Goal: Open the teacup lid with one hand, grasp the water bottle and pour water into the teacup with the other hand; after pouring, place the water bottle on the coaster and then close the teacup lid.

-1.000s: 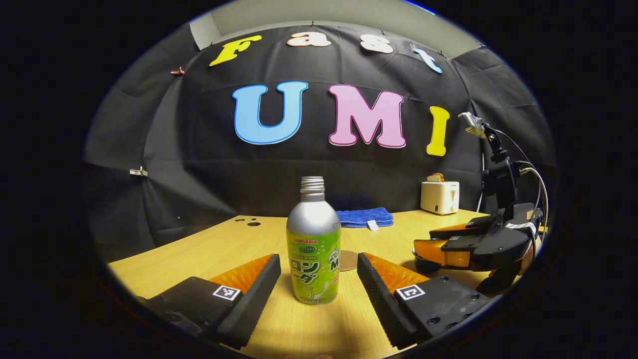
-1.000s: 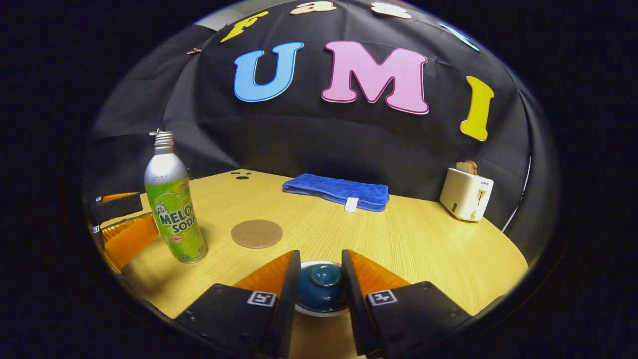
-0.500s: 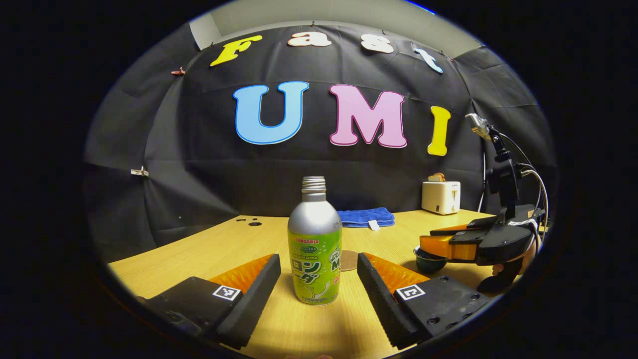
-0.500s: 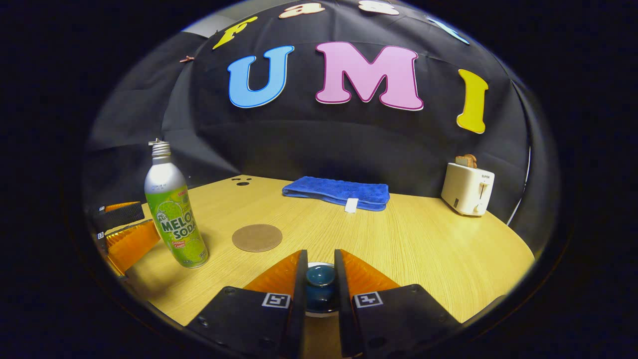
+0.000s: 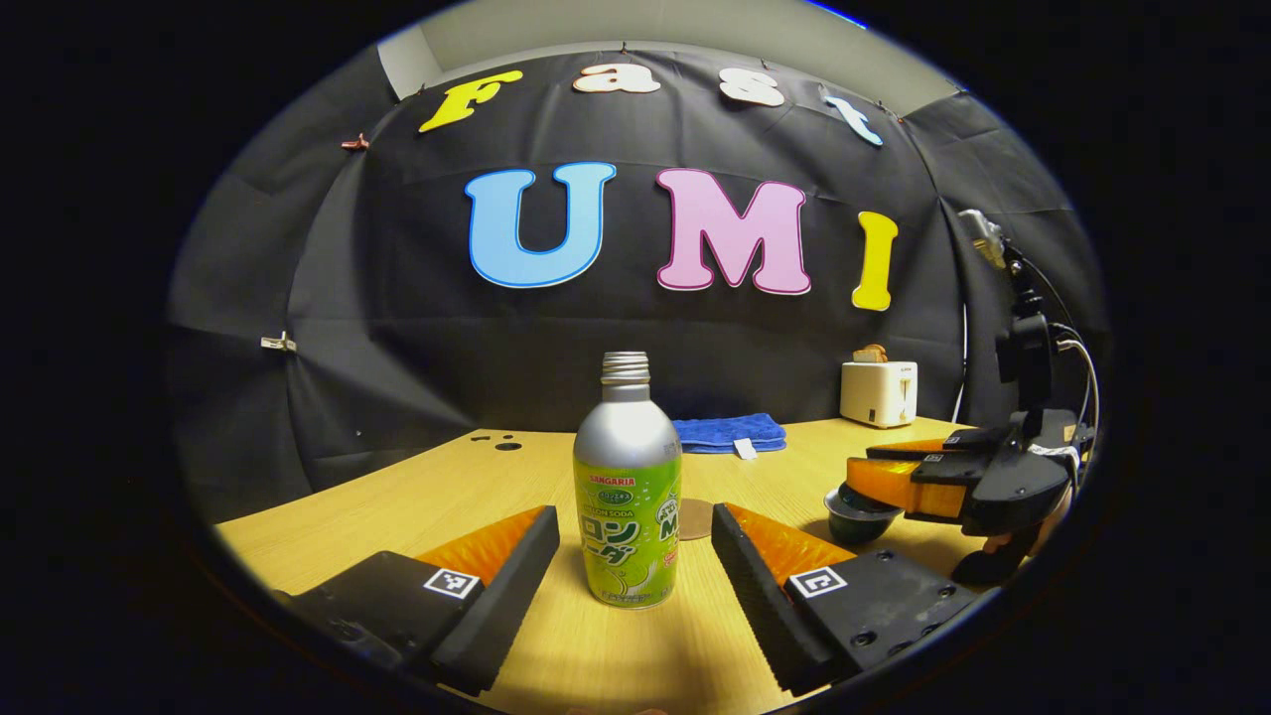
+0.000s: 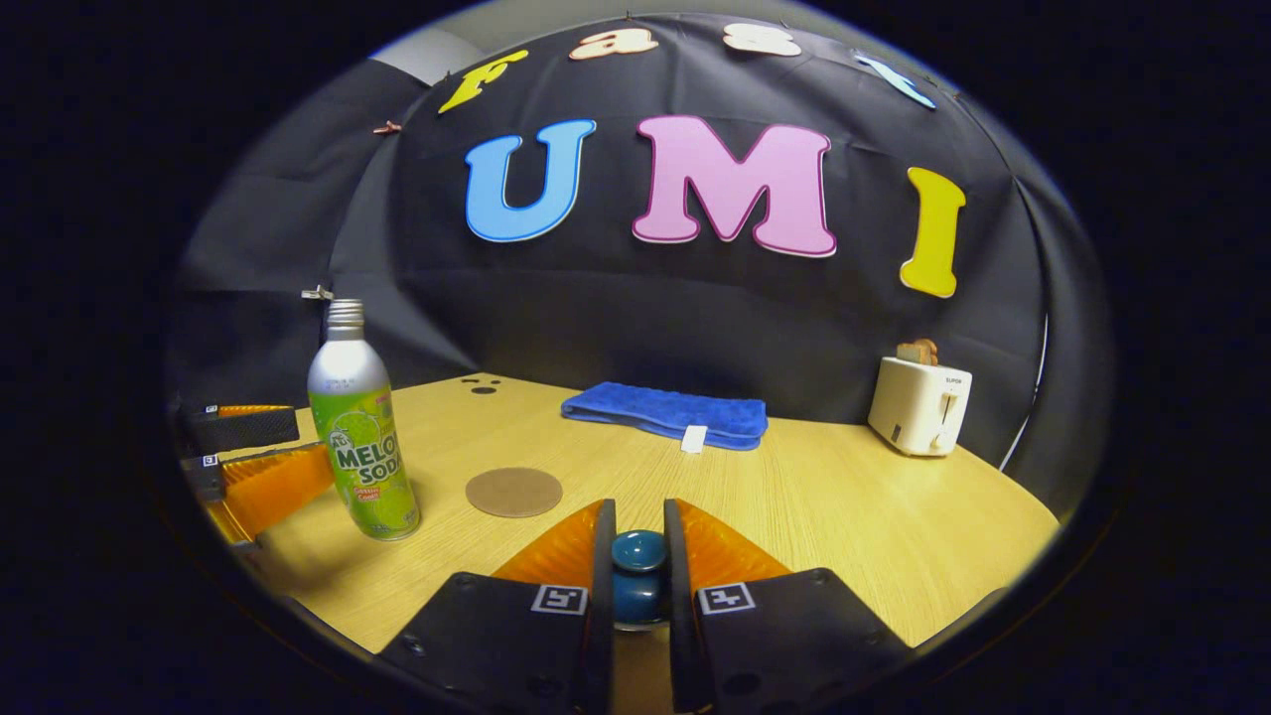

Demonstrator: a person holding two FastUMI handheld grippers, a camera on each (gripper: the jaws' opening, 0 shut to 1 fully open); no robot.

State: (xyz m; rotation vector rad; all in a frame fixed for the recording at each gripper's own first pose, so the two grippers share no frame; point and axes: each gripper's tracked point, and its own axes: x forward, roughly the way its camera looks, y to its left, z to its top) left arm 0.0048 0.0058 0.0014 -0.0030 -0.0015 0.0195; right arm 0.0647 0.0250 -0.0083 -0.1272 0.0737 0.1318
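Observation:
A silver bottle (image 5: 627, 497) with a green label and no cap stands on the wooden table (image 5: 417, 497). My left gripper (image 5: 633, 511) is open, one finger on each side of the bottle, neither touching it. My right gripper (image 6: 636, 521) is shut on the knob of the dark blue teacup lid (image 6: 637, 586). The teacup under it is hidden by the fingers. In the left gripper view the right gripper (image 5: 869, 475) hangs at the right over a dark round piece (image 5: 850, 506); I cannot tell lid from cup there. A round brown coaster (image 6: 513, 492) lies between bottle (image 6: 362, 437) and lid.
A folded blue towel (image 6: 665, 412) lies at the table's back edge. A white toaster (image 6: 918, 402) holding toast stands at the back right. The left gripper (image 6: 260, 455) shows at the left of the right gripper view, beside the bottle.
The right gripper's fingers have shut on the lid knob and the gripper has risen a little. The left gripper and the bottle have stayed in place.

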